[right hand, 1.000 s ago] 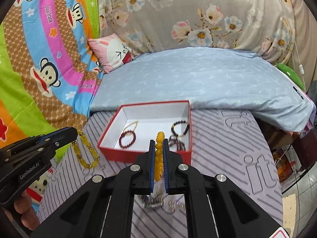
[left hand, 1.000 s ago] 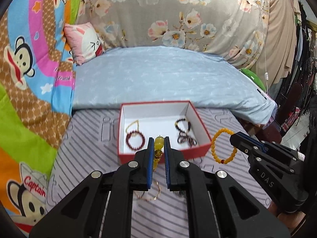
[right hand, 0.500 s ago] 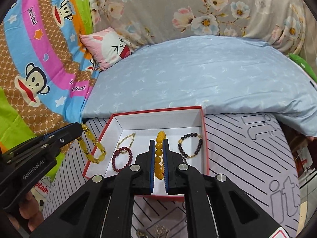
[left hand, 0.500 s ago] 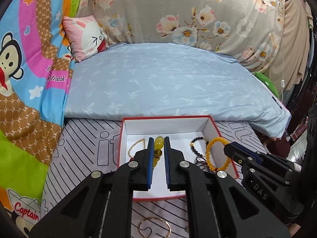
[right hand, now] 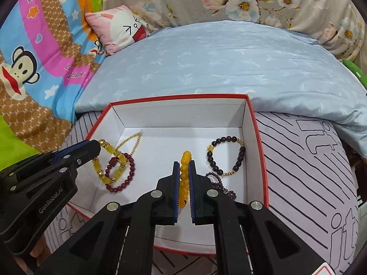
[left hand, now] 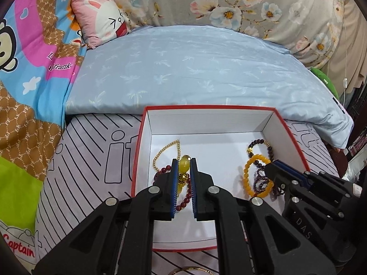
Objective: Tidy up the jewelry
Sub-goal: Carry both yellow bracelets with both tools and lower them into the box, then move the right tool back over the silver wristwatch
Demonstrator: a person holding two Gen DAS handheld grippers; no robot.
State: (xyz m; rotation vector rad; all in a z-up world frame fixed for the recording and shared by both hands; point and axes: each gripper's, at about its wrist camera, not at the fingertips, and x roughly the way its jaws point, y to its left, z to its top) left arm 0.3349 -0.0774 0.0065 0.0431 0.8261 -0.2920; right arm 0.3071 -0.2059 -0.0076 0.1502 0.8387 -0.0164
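Note:
A red box with a white inside (left hand: 229,123) (right hand: 179,116) sits on the striped bed cover. My left gripper (left hand: 184,162) is shut on a yellow oval-bead bracelet (left hand: 184,166) that hangs over the box's left side (right hand: 107,158). My right gripper (right hand: 184,163) is shut on an orange-yellow round-bead bracelet (right hand: 184,176) that hangs over the box's right side (left hand: 252,176). In the box lie a dark red bead bracelet (right hand: 123,176), a thin gold chain (right hand: 132,141), a dark purple bead bracelet (right hand: 226,155) and a small purple strand (right hand: 220,184).
A light blue pillow (left hand: 195,68) lies right behind the box. A pink rabbit cushion (right hand: 119,27) and bright cartoon blankets are at the left. A thin gold bangle (left hand: 190,269) lies on the cover in front of the box.
Both grippers have moved forward and down, from in front of the box to over its inside, each still holding its bracelet. The bracelets now hang low in the box.

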